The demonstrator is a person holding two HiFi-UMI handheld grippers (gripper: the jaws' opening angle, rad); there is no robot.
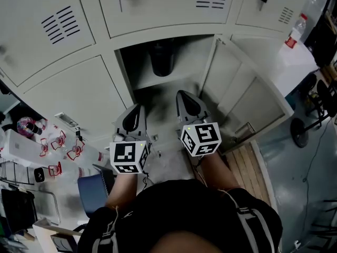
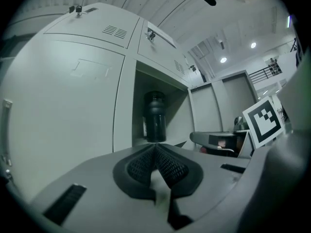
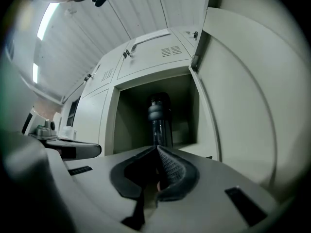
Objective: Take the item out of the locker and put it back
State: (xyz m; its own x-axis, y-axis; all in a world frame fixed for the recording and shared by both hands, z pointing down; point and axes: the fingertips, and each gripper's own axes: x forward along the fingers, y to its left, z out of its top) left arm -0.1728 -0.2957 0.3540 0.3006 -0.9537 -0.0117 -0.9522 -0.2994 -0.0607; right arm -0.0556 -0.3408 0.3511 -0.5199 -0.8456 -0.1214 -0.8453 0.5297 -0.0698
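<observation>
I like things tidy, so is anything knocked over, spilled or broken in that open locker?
Nothing stands out. The dark bottle stands upright inside the open locker, and no spill shows. The locker door is swung open on the right. The left hand-held gripper and the right hand-held gripper are shut and empty in front of it.

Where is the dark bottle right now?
In the head view the dark bottle stands upright inside the open locker, at top centre. The open door is on its right.
</observation>
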